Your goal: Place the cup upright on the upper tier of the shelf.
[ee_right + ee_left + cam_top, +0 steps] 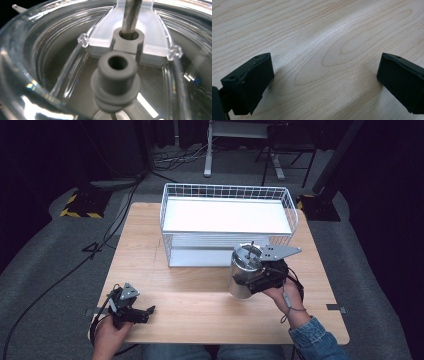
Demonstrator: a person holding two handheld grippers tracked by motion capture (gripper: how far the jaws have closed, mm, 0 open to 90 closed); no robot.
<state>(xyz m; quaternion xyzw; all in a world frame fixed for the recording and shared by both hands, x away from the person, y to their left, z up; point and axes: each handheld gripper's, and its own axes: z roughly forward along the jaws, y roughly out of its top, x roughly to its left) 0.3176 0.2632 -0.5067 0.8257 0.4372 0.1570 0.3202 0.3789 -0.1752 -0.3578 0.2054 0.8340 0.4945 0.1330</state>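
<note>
A round metal canister (pixel 240 282) with a clear lid (pixel 248 254) hangs tilted above the wooden table (pixel 200 307), just in front of the white wire basket (pixel 227 191). My right gripper (pixel 256 279) holds it from the right side, jaws closed on its upper body. Seen close up in the right gripper view are the clear lid (pixel 37 75), a grey knob (pixel 116 80) and a metal pin (pixel 131 15). My left gripper (pixel 145 312) rests low at the table's front left, open, with bare wood between its fingers (pixel 252 80).
The wire basket has a white shelf-like top and stands at the table's far middle. Cables and stand legs lie on the grey floor beyond. Open wood stretches between the two grippers.
</note>
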